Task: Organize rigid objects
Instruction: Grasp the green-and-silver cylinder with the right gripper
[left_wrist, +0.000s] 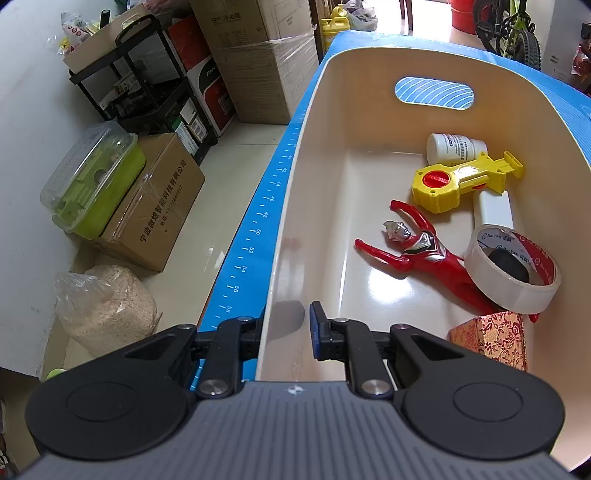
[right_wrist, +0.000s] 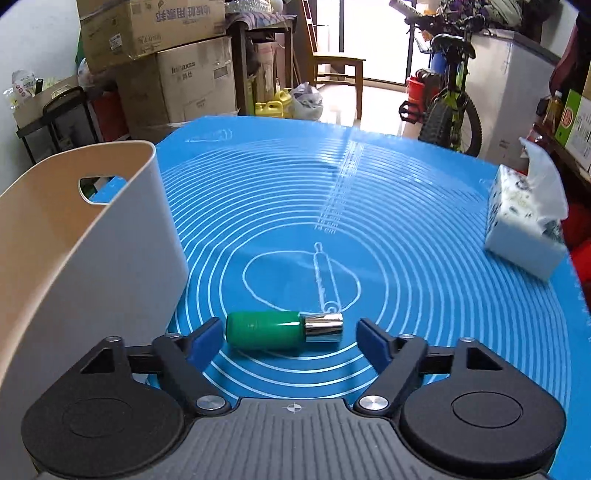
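Right gripper (right_wrist: 282, 338), jaws apart, straddles a glossy green bottle (right_wrist: 264, 328) with chrome cap lying on the ringed blue mat (right_wrist: 406, 221). Left gripper (left_wrist: 286, 328) clamps the smooth cream bin (left_wrist: 284, 258) wall; outer finger hidden behind it.

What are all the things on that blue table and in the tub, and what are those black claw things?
Tub: one, cream, on the mat's left side.
Toy figure: one, red and silver, lying in the tub.
Tape roll: one, whitish, in the tub, on the figure's legs.
Yellow toy: one, red dial, in the tub.
White bottle: one, on its side, in the tub.
Patterned box: one, red and gold, in the tub's near corner.
Green bottle: one, silver cap, lying on the mat.
Tissue box: one, white, at the mat's right edge.
Mat: one, blue.
Left gripper: black, clamped on the tub wall.
Right gripper: black, open around the green bottle.
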